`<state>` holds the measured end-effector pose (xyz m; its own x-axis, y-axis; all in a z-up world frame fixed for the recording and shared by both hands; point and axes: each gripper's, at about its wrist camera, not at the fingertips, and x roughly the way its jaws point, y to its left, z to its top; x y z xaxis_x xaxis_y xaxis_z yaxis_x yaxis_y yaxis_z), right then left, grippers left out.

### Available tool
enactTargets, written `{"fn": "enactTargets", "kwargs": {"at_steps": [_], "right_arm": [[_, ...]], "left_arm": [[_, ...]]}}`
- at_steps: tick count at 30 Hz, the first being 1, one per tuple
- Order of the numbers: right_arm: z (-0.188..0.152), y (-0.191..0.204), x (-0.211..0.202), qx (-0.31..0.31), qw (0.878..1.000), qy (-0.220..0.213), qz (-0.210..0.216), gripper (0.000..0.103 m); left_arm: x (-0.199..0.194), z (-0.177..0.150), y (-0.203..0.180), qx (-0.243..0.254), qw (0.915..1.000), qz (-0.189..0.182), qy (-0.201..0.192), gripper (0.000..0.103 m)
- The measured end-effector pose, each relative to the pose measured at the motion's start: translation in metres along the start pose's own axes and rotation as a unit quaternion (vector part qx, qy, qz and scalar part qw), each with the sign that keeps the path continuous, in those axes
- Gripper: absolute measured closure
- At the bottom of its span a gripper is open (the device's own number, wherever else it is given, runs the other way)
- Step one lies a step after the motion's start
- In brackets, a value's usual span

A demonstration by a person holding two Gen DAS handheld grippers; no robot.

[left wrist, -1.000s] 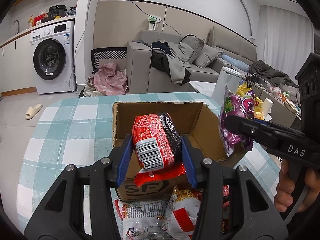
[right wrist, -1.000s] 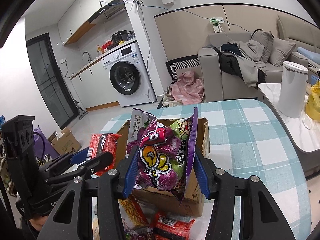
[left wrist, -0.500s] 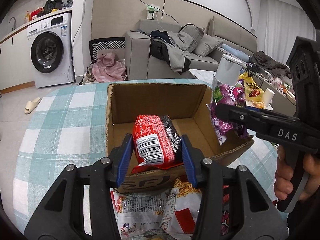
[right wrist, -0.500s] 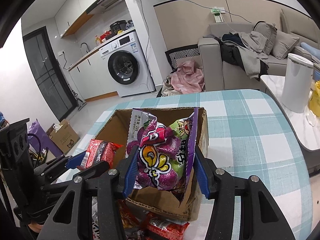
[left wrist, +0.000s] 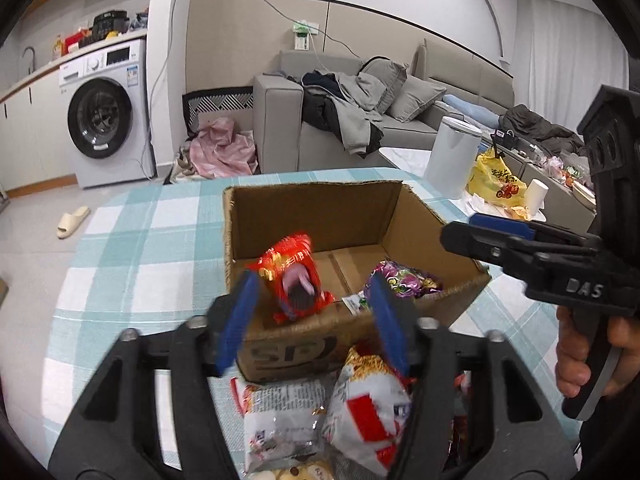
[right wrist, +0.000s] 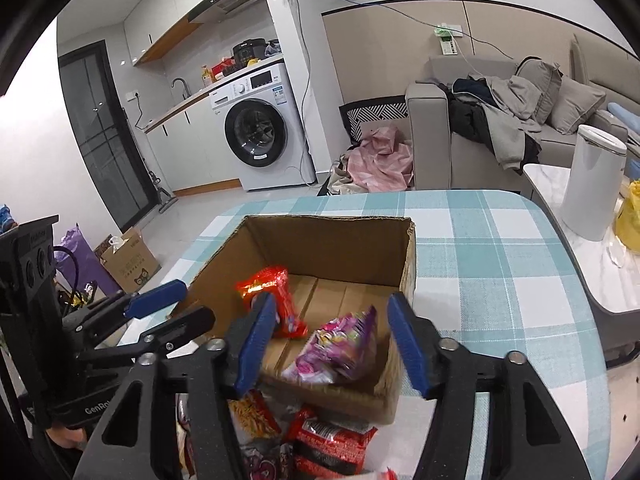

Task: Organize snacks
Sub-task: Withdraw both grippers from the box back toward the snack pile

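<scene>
An open cardboard box (left wrist: pixel 434 216) (right wrist: pixel 407 264) stands on the checked table. A red snack pack (left wrist: pixel 294 276) (right wrist: pixel 272 300) is inside it on the left, blurred. A purple snack bag (left wrist: pixel 404 282) (right wrist: pixel 340 348) lies inside on the right. My left gripper (left wrist: pixel 314 320) is open above the box's near wall, holding nothing. My right gripper (right wrist: pixel 330 344) is open above the box's near right, holding nothing. Each gripper shows in the other's view, the right one (left wrist: pixel 496 236) and the left one (right wrist: pixel 168 308).
Several more snack packs (left wrist: pixel 320 412) (right wrist: pixel 304 440) lie on the table in front of the box. The teal checked tablecloth (right wrist: pixel 500 264) stretches right and behind. A white bin (right wrist: pixel 592 184) and side table stand to the right. A sofa and washing machine are beyond.
Both grippers have opened. The red pack has dropped from the left gripper and the purple bag from the right gripper into the box.
</scene>
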<state>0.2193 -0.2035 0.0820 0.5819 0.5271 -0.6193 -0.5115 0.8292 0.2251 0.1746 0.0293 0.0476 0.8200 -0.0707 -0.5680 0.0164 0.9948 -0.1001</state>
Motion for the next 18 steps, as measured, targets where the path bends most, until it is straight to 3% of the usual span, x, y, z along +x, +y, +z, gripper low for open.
{"fn": "enactTargets", "kwargs": {"at_steps": [2,6,10,18], "right_arm": [[-0.004,-0.001,-0.009,0.0,1.0,-0.003,0.003,0.028],[-0.013,-0.001,-0.025,0.002,1.0,0.003,0.009,0.003],[-0.025,0.004,-0.041,-0.002,1.0,0.007,0.009,0.001],[-0.052,0.015,-0.062,-0.017,1.0,0.02,0.004,0.0]], "left_arm": [[-0.012,-0.001,-0.002,0.002,0.9999,0.005,-0.011,0.026],[-0.035,-0.005,0.002,-0.008,0.9998,0.005,-0.019,0.019],[-0.059,-0.013,0.003,-0.017,0.9995,0.012,-0.024,0.001],[-0.099,-0.037,0.003,-0.012,0.9992,0.024,-0.03,0.001]]}}
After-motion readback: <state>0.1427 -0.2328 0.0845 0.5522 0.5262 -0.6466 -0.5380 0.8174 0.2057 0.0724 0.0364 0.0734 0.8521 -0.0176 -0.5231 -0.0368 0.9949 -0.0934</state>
